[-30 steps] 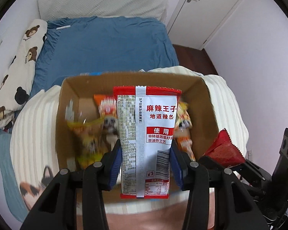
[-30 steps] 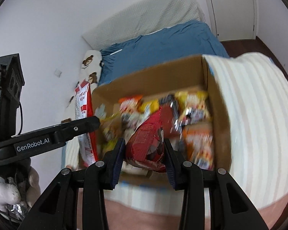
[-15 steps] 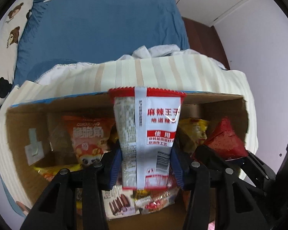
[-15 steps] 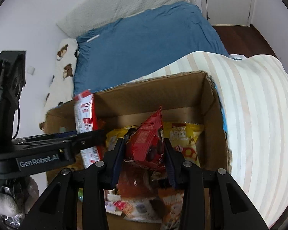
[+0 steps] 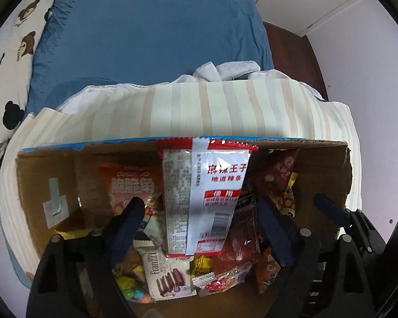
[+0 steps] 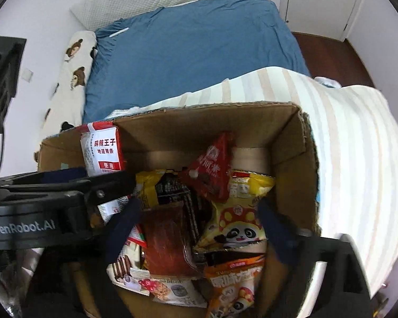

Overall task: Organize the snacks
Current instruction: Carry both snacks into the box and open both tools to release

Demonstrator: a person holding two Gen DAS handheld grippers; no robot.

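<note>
Both hand-held grippers point steeply down into an open cardboard box (image 5: 47, 175) that sits on a cream striped blanket (image 5: 199, 111) at the foot of a bed with a blue sheet (image 5: 151, 31). The left hand-held gripper (image 5: 199, 209) has just been opening its jaws: the blue pads now stand apart from the white-and-red spicy strip packet (image 5: 212, 198), which is between them, upright and leaning toward the box's far wall, no longer pinched. The right hand-held gripper (image 6: 199, 212) has likewise just been opening; its pads are spread wide and clear of the red triangular packet (image 6: 212, 169), which lies tipped on top of the pile inside the box, beyond the fingertips. Around it lie a yellow panda-print bag (image 6: 236, 222), a dark red pouch (image 6: 167, 241), an orange bag (image 6: 236, 278) and a chocolate wafer pack (image 5: 164, 278). A bear-print pillow (image 5: 13, 61) runs along the wall beside the bed.
</note>
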